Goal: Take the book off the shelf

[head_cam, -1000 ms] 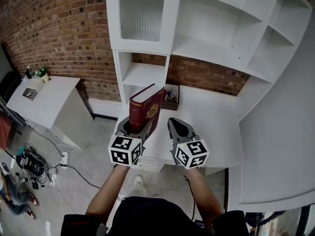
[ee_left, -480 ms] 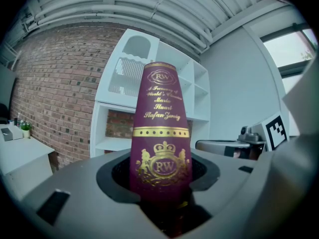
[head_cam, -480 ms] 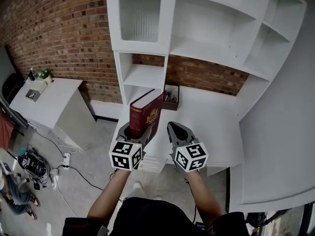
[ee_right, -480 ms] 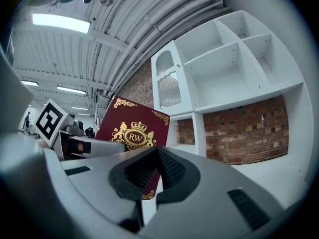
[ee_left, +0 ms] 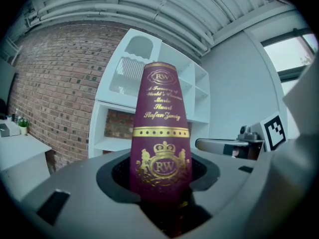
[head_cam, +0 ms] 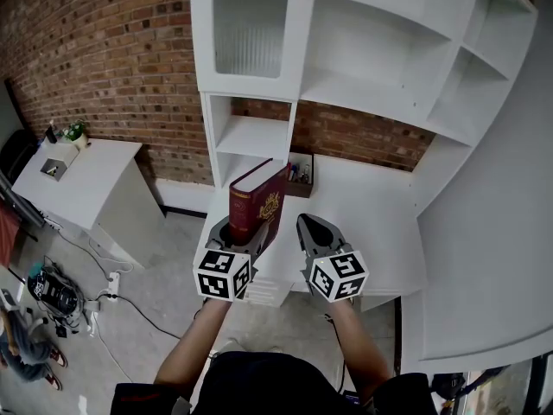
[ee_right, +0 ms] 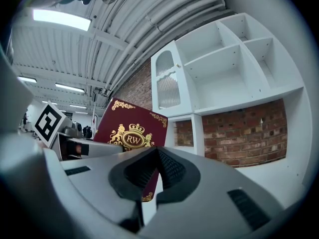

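Observation:
A maroon book (head_cam: 257,204) with gold crests stands upright in front of the white shelf unit (head_cam: 251,132), over the desk's left end. My left gripper (head_cam: 235,230) is shut on its lower end. The gold-lettered spine (ee_left: 160,133) rises straight out between the jaws of my left gripper (ee_left: 162,183). My right gripper (head_cam: 309,227) hovers just right of the book, shut and empty. In the right gripper view the front cover (ee_right: 130,133) shows behind the shut right gripper (ee_right: 157,156).
A white desk top (head_cam: 363,206) runs right under open shelves. A small brown box (head_cam: 300,175) of pens sits at the desk's back. A white side table (head_cam: 78,180) stands at left, with cables (head_cam: 52,292) on the floor below. A brick wall lies behind.
The book and both grippers have held nearly the same place. Only the head view has shifted a little.

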A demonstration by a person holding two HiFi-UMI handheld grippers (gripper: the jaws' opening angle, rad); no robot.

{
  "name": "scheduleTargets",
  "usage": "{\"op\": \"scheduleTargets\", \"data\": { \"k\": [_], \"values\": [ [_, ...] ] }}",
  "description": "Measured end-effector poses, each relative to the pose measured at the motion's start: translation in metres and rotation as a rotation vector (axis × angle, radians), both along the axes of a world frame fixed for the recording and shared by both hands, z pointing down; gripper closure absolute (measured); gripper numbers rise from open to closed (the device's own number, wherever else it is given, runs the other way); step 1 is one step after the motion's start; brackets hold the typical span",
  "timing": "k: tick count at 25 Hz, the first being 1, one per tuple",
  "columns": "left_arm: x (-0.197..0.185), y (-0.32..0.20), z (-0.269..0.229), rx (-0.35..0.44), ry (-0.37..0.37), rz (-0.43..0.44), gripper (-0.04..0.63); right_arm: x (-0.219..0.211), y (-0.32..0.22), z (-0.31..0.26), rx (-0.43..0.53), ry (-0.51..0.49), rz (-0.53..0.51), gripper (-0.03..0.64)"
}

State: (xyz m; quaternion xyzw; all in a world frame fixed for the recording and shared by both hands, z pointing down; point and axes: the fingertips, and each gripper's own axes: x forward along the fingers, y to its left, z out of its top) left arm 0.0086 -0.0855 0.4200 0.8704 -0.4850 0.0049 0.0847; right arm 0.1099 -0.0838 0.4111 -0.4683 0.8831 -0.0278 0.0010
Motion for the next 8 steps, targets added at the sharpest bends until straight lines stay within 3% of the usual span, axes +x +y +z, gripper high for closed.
{"op": "scheduleTargets", "data": {
  "k": [8],
  "values": [
    [-0.018,-0.005,0.001,-0.012,-0.008,0.023,0.356,-0.015,-0.01,-0.005,-0.003,-0.013,0.029,0.598]
  ]
}}
